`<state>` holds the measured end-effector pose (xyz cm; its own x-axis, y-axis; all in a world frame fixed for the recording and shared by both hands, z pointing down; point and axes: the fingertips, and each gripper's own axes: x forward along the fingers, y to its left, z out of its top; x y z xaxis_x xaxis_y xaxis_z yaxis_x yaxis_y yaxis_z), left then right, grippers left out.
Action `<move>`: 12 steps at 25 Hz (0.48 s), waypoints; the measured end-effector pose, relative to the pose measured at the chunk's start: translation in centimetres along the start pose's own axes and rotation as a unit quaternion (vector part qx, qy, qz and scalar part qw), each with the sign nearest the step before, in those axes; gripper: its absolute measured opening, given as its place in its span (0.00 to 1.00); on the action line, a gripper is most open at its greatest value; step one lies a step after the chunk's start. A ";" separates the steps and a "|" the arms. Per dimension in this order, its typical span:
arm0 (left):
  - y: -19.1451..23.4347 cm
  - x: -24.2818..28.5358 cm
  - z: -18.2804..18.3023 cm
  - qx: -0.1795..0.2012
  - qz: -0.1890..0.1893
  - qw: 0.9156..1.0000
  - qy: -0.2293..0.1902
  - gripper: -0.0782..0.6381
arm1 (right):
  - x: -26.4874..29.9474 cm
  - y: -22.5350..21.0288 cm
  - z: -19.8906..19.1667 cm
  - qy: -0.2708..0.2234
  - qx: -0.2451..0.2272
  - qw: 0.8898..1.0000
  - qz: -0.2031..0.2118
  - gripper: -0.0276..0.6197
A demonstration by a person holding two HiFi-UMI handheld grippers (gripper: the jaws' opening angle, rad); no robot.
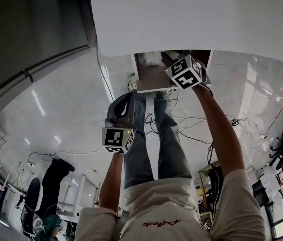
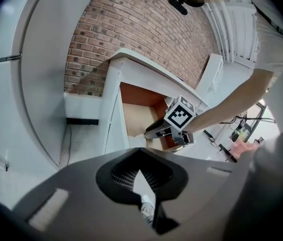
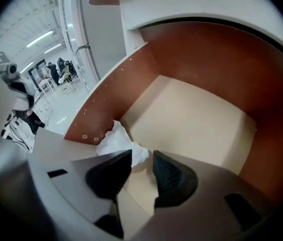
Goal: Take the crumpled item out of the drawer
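R claw (image 3: 142, 157) open in drawer (image 3: 196, 119), crumpled paper (image 3: 113, 142) just beyond one jaw; L claw (image 2: 144, 182) shut.

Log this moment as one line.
phase: reach | right gripper: open, tips beside crumpled paper in drawer | left gripper: shut, empty

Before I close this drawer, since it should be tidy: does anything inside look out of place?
Yes. A crumpled white wad lies in a corner of the drawer, against its brown side, looking like litter on the otherwise bare floor. The right hand-held gripper has its jaws open just before it.
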<state>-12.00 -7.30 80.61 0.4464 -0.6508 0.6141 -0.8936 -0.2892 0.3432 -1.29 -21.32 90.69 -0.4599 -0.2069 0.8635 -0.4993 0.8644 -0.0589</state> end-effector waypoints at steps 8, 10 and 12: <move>0.2 0.0 0.3 0.005 0.000 1.000 0.002 0.12 | 1.4 -0.7 0.0 0.008 0.033 0.999 0.006 0.20; 0.3 0.0 0.2 0.006 0.000 1.000 0.002 0.12 | 1.8 -0.6 -0.3 0.013 0.040 0.999 0.012 0.20; 0.2 -0.1 0.2 0.007 -0.001 1.000 0.003 0.12 | 2.1 -0.6 -0.8 0.022 0.049 0.999 0.011 0.20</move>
<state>-12.23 -7.46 80.44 0.4477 -0.6466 0.6177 -0.8937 -0.3001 0.3335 -1.35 -21.93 92.95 -0.4403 -0.1659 0.8824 -0.5594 0.8194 -0.1250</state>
